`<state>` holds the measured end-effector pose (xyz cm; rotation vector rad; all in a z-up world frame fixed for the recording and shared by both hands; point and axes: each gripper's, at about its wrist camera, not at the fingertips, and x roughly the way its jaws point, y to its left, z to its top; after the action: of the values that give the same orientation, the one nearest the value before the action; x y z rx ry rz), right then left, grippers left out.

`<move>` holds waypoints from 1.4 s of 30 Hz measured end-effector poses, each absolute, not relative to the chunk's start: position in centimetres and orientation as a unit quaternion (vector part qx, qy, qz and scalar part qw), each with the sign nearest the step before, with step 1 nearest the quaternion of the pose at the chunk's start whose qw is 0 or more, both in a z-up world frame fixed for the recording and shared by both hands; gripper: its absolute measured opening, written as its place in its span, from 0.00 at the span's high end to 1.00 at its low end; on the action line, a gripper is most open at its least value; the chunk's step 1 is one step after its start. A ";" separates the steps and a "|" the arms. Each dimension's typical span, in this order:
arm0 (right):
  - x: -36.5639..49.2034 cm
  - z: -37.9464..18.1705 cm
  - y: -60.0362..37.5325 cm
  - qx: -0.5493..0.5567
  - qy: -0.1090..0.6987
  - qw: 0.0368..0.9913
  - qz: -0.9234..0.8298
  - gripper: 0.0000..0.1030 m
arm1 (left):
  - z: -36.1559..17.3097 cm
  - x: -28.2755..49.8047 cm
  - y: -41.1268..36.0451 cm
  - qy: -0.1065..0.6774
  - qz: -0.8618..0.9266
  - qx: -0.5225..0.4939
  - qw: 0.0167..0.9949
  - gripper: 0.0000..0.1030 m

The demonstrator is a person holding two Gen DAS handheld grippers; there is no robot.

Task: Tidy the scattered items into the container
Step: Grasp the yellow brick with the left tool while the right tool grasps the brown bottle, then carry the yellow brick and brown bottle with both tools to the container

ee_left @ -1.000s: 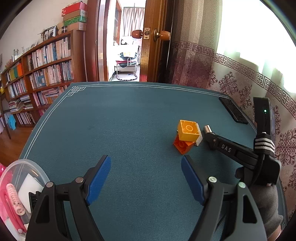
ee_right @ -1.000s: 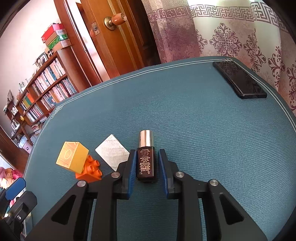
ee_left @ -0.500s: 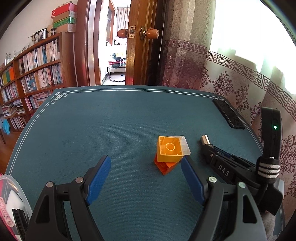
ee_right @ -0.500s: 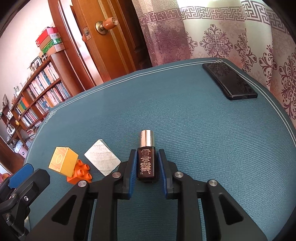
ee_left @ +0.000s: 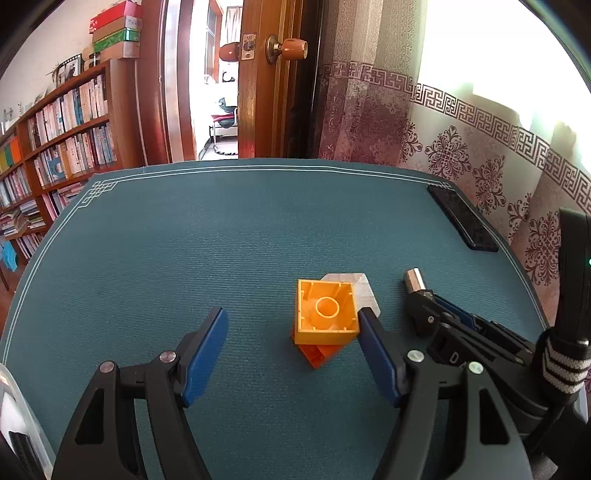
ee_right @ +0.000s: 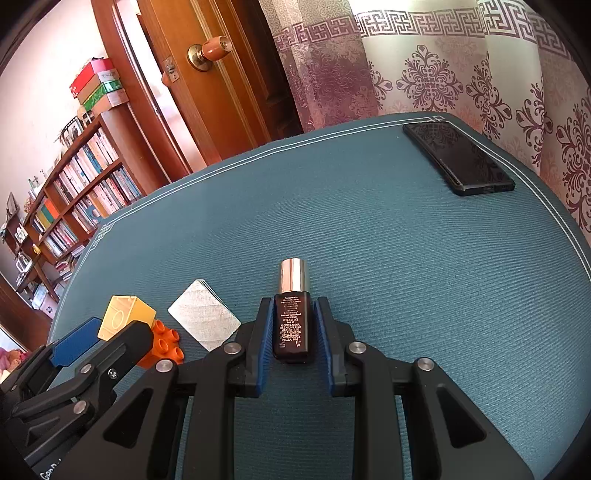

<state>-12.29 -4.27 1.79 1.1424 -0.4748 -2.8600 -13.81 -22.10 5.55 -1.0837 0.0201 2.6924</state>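
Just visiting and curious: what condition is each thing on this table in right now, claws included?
Left claw: open, yellow block between its fingers.
Right claw: shut on the small dark bottle.
Yellow block: tilted, hollow side showing, leaning on orange brick.
White card stack: flat.
Phone: flat, screen dark.

We're inside a home, a lived-in room: a wooden bookcase (ee_left: 55, 147) packed with books, boxes (ee_left: 116, 31) stacked on top, a wooden door (ee_left: 273, 81) with round knobs, patterned curtains (ee_right: 461, 70), a bench (ee_left: 221, 240) under a teal mat
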 end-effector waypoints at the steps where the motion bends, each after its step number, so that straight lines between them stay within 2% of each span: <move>1: -12.3 1.8 -4.4 0.366 -0.151 0.012 -0.918 0.76 | 5.4 -14.0 -22.0 0.005 0.920 -0.372 0.122 0.29; 2: -12.3 1.8 -4.4 0.366 -0.151 0.012 -0.918 0.76 | 5.3 -14.2 -22.1 0.002 0.919 -0.374 0.123 0.30; 7: -12.2 1.7 -4.4 0.366 -0.150 0.012 -0.918 0.76 | 4.9 -14.9 -22.7 -0.018 0.916 -0.378 0.133 0.48; 11: -12.2 1.7 -4.4 0.366 -0.150 0.013 -0.918 0.76 | 5.0 -14.6 -22.9 -0.020 0.917 -0.374 0.139 0.54; 13: -12.2 1.7 -4.4 0.366 -0.151 0.013 -0.918 0.76 | 5.3 -14.4 -23.0 -0.016 0.917 -0.373 0.141 0.61; 42: -11.5 2.3 -4.2 0.350 -0.176 0.033 -0.919 0.76 | 8.1 -9.7 -27.2 -0.020 0.938 -0.339 0.073 0.61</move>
<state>-11.47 -4.19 2.27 1.0775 -0.5425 -2.8292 -9.70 -27.18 8.11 -1.0175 -0.0597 2.8162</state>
